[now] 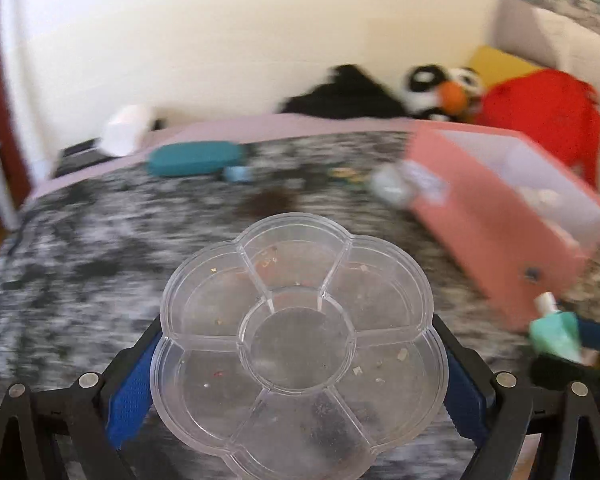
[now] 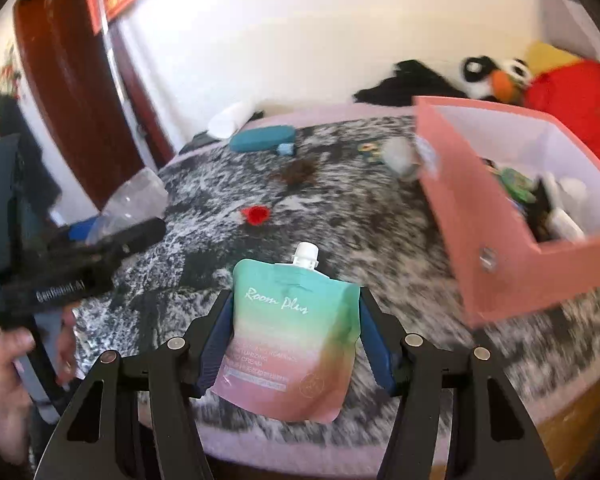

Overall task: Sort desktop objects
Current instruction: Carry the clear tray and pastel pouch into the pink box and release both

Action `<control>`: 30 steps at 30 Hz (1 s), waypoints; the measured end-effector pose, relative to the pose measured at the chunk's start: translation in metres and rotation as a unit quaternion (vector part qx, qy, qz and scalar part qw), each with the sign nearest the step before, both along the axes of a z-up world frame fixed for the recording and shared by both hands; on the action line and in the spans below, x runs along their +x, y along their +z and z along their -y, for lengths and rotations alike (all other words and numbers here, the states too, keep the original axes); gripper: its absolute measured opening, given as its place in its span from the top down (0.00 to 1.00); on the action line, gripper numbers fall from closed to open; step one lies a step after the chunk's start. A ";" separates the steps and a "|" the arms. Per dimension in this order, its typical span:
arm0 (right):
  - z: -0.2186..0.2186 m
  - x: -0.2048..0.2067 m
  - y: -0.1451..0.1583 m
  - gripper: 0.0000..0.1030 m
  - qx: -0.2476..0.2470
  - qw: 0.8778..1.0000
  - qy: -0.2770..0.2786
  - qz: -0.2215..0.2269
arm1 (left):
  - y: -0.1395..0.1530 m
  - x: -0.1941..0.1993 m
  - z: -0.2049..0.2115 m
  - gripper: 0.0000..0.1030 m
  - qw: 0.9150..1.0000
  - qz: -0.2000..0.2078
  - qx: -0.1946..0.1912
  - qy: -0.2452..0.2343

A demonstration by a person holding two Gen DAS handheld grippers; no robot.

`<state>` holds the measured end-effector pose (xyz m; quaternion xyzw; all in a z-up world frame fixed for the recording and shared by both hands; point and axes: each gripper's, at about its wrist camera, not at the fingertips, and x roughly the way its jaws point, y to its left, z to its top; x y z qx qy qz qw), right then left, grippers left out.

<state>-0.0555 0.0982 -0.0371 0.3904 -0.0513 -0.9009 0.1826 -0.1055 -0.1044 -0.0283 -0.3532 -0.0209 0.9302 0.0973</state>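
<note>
My left gripper (image 1: 300,364) is shut on a clear flower-shaped tray (image 1: 296,344) with several compartments, held above the grey mottled bedspread (image 1: 100,264). My right gripper (image 2: 296,340) is shut on a green-to-pink spout pouch (image 2: 292,340) with a white cap, held above the bedspread. The pouch also shows at the right edge of the left wrist view (image 1: 556,332). The pink storage box (image 2: 500,216) stands open to the right with several items inside; it also shows in the left wrist view (image 1: 500,208).
On the bedspread lie a teal case (image 2: 262,139), a small blue item (image 2: 286,149), a red cap-like item (image 2: 255,214), a brown clump (image 2: 296,172) and a pale item (image 2: 400,156) beside the box. Plush toys (image 2: 540,84) sit at the back right. A door (image 2: 72,92) stands at left.
</note>
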 end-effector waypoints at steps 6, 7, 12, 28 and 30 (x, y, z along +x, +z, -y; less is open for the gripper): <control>-0.085 0.033 0.023 0.39 -0.017 0.996 -0.082 -0.026 | 0.026 -0.006 -0.100 0.05 0.997 -0.012 0.012 -0.078; -0.100 0.035 0.029 0.39 -0.017 0.995 -0.097 -0.033 | 0.032 -0.010 -0.118 0.05 0.996 -0.016 0.012 -0.093; -0.182 0.034 0.062 0.39 -0.023 0.981 -0.179 -0.074 | 0.065 -0.043 -0.202 0.05 0.989 -0.033 0.014 -0.144; -0.292 -0.117 0.079 0.39 -0.045 0.950 -0.288 -0.107 | 0.031 -0.173 -0.307 0.05 0.990 -0.029 -0.045 -0.131; -0.292 -0.129 0.068 0.39 -0.046 0.951 -0.289 -0.095 | 0.027 -0.176 -0.308 0.05 0.991 -0.033 -0.054 -0.119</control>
